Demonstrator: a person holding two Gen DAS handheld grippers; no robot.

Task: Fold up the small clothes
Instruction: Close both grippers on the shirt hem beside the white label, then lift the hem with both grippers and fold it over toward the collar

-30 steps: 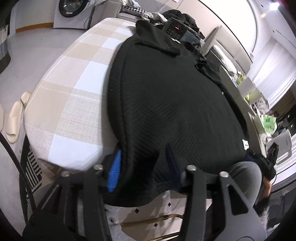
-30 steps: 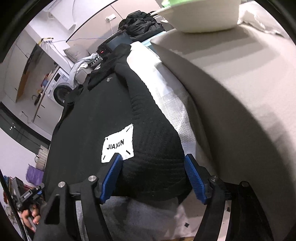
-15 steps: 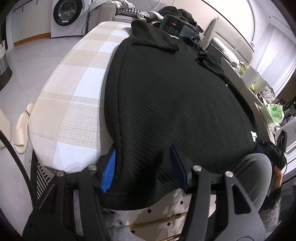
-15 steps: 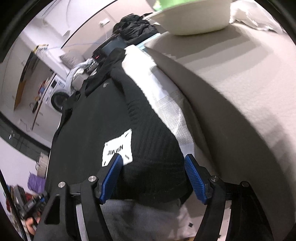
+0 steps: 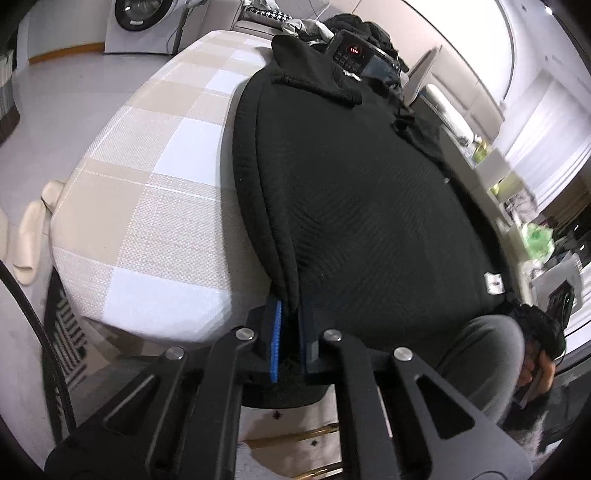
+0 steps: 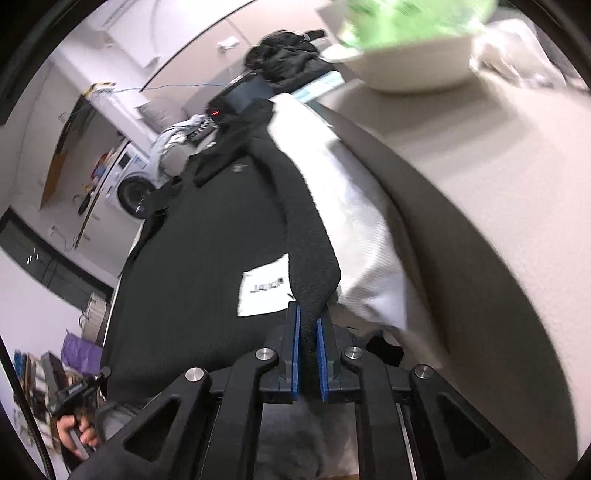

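This is looking like a lived-in home, with laundry and living space sharing one room. A front-loading washing machine [image 5: 129, 18] is standing against the far wall, and it is showing again in the right wrist view. Pale slippers [image 5: 31, 225] are lying on the floor beside a table covered in a beige and white checked tablecloth [image 5: 147, 177]. Loose clothes [image 5: 295, 24] are piling up at the table's far end, next to an appliance with a glowing red display [image 5: 352, 50]. Sheer curtains [image 5: 546, 122] are hanging at the right, and a white bowl [image 6: 417, 70] is sitting on a neighbouring beige surface.
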